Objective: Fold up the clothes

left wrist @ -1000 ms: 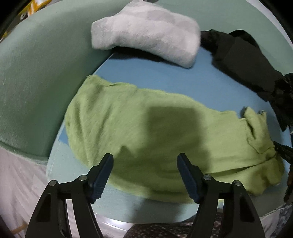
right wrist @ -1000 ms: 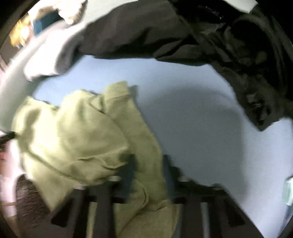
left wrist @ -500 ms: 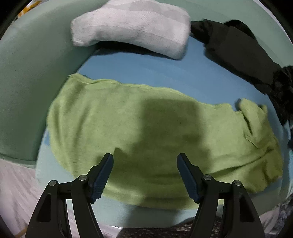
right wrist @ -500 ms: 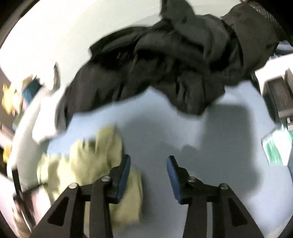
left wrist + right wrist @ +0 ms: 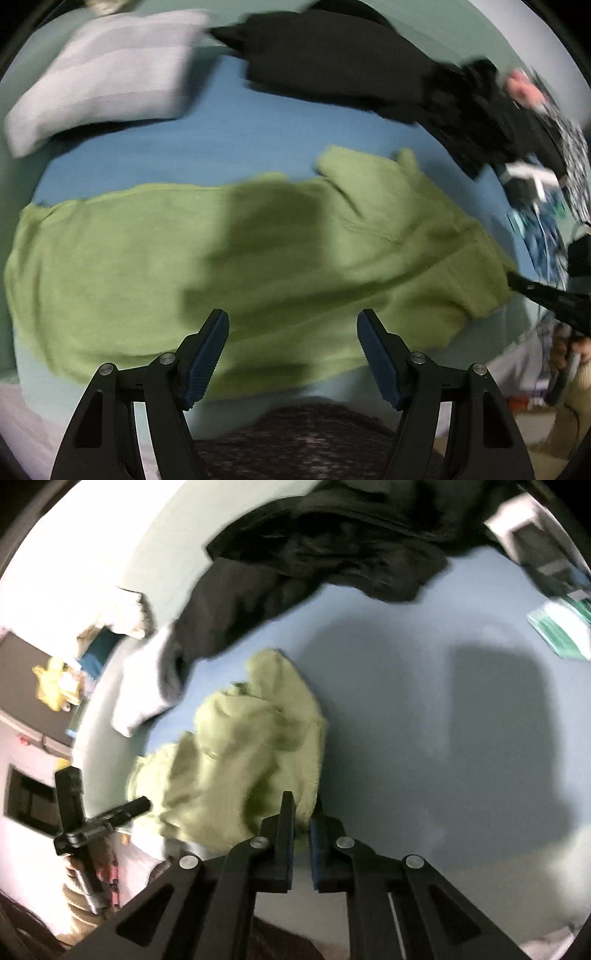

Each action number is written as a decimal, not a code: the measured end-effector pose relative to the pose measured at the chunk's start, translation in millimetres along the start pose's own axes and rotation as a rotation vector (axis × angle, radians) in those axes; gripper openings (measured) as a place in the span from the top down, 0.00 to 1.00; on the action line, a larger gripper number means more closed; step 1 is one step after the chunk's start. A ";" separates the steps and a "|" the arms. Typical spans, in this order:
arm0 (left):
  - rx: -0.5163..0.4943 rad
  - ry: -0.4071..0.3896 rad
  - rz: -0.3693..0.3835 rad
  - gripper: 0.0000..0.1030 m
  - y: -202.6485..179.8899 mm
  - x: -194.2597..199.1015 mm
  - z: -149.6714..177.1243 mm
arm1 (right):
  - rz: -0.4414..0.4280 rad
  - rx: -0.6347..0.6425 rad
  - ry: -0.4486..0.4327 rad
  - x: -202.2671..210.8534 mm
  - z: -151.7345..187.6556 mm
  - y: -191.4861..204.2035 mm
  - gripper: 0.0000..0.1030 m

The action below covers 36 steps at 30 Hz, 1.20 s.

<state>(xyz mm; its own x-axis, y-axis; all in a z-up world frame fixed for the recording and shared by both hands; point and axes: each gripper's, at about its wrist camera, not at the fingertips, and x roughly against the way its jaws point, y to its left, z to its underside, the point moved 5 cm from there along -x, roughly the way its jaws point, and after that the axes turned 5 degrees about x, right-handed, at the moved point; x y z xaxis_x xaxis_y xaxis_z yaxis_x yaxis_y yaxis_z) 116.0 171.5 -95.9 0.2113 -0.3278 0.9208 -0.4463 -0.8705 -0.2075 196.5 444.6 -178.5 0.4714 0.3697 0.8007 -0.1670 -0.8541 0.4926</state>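
The green garment (image 5: 258, 251) is a soft, fuzzy olive-green piece spread flat and wide across a blue sheet (image 5: 229, 140), its long edge running straight ahead of the left claw (image 5: 291, 350). Its surface is mostly smooth on the left half, while the part ahead and to the right of that claw is bunched into folds, with a flap lying over itself. A dark shadow falls across its middle.

The left wrist view shows the whole spread of the cloth, plus a grey folded item (image 5: 107, 74) far ahead to the left and a black garment (image 5: 354, 62) far ahead to the right. In it the right claw shows only as a dark arm at the far right edge, at the cloth's corner. The right wrist view shows the green garment (image 5: 243, 753) from its end, as a rumpled heap ahead and to the left of the right claw (image 5: 302, 823), with the black garment (image 5: 314, 554) piled far ahead and bare blue sheet (image 5: 424, 709) to the right. The left tool is visible low at the far left there.

The left claw is spread wide, its 2 blue-padded fingers (image 5: 207, 354) hanging over the near edge of the cloth with nothing between them. The right claw is drawn narrow, its 2 fingers pinching the near corner of the green garment.
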 end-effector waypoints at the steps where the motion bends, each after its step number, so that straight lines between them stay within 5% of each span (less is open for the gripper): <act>1: -0.024 0.007 -0.003 0.30 -8.1 -2.3 0.7 | 0.061 0.019 0.050 -8.5 7.5 -2.9 0.91; 3: -0.044 0.022 -0.015 0.30 -15.8 -6.4 2.6 | 0.125 0.040 0.090 -18.5 14.6 -5.4 0.85; 4: -0.050 0.029 -0.022 0.30 -18.9 -8.4 3.6 | 0.120 0.033 0.065 -16.9 11.0 -3.6 0.68; 6: -0.054 0.047 -0.040 0.30 -16.6 -13.9 5.6 | 0.134 0.048 -0.023 -1.6 -5.8 5.5 0.54; 10: -0.009 0.073 -0.056 0.30 1.8 -23.4 6.3 | 0.194 0.187 -0.127 12.8 -46.9 31.5 0.53; 19: 0.091 0.062 -0.079 0.30 44.3 -10.1 9.7 | 0.097 0.288 0.055 -90.0 -86.0 69.0 0.57; 20: 0.104 0.062 -0.085 0.30 51.4 -8.8 10.4 | 0.092 0.300 0.073 -97.7 -84.5 72.5 0.63; 22: 0.131 0.066 -0.094 0.30 64.5 -8.0 12.7 | 0.109 0.359 0.091 -105.4 -79.2 80.6 0.93; 29: 0.223 0.065 -0.116 0.30 102.6 -6.6 16.7 | 0.135 0.251 -0.077 -50.2 -96.3 51.1 0.94; 36: 0.251 0.058 -0.173 0.30 121.6 -0.5 19.7 | 0.187 0.237 0.009 -54.6 -72.0 20.9 0.86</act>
<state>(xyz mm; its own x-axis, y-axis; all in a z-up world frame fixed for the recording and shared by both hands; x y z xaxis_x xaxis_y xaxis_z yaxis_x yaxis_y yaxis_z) 78.7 58.6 -128.0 0.2121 -0.1515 0.9654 -0.1776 -0.9774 -0.1143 105.0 432.9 -187.3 0.4435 0.1999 0.8737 -0.0431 -0.9689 0.2435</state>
